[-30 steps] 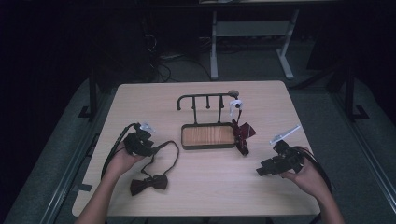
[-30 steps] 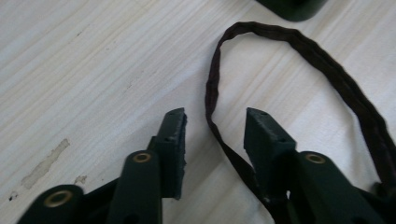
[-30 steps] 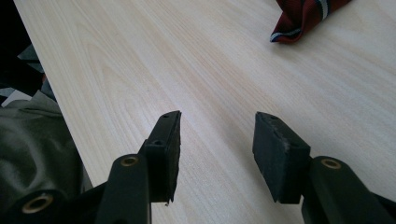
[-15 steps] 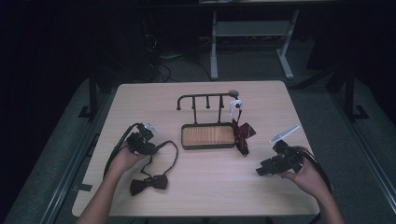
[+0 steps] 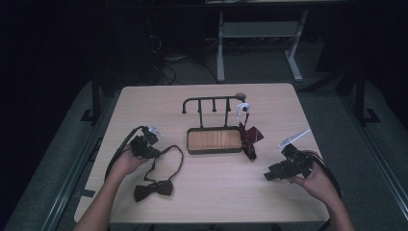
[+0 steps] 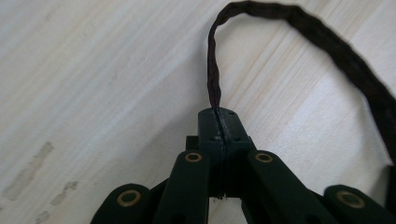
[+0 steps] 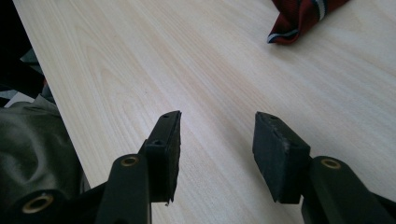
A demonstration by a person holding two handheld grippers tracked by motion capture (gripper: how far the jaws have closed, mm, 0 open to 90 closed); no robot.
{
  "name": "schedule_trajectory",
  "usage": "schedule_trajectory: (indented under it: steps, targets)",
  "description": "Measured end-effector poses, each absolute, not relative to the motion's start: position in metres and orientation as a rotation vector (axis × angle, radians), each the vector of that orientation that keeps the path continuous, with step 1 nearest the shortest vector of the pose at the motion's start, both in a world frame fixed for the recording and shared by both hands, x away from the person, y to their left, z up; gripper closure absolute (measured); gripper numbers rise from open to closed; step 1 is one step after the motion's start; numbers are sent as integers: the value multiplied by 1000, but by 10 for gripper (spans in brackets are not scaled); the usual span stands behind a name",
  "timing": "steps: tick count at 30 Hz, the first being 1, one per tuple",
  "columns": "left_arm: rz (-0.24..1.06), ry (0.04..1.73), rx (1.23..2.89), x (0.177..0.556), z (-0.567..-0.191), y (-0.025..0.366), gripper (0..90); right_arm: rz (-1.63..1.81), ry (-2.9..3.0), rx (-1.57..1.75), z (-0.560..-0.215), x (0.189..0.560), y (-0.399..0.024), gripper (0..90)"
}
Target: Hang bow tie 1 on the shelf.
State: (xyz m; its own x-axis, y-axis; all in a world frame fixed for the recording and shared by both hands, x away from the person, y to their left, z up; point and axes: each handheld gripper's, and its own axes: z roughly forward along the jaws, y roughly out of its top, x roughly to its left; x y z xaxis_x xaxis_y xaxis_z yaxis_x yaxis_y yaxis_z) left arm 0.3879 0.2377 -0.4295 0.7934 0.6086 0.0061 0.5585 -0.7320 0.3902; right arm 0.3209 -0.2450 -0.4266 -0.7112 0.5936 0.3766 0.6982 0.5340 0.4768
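A dark brown bow tie lies on the table's front left, and its thin strap loops up toward my left gripper. In the left gripper view the left gripper has just closed, and its jaws pinch the strap between the pads. A red striped bow tie hangs from the right end of a black rack with a wooden base. My right gripper rests open at the right front; nothing lies between the right gripper's fingers, and the red tie lies farther off.
The light wooden table has bare surface between the two hands. A dark desk frame stands on the floor beyond the far edge. The rack holds several free pegs.
The left gripper's jaws have come together on the brown tie's strap. Both hands have stayed where they were, and the right gripper has not changed.
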Motion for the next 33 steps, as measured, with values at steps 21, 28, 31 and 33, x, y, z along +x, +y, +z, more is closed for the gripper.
schedule_trajectory:
  steps: [21, 28, 31, 33]
  targets:
    - [206, 736, 2548, 364, -381, 235, 898, -942, -2581, -1128, -429, 321, -252, 518]
    - [219, 690, 2549, 358, -367, 230, 898, -949, -2581, -1128, -429, 320, -253, 518]
    - [225, 671, 2547, 356, -360, 229, 898, -953, -2582, -1122, -428, 320, -252, 518]
    - [235, 657, 2554, 354, -355, 228, 898, -955, -2586, -1116, -428, 319, -251, 518]
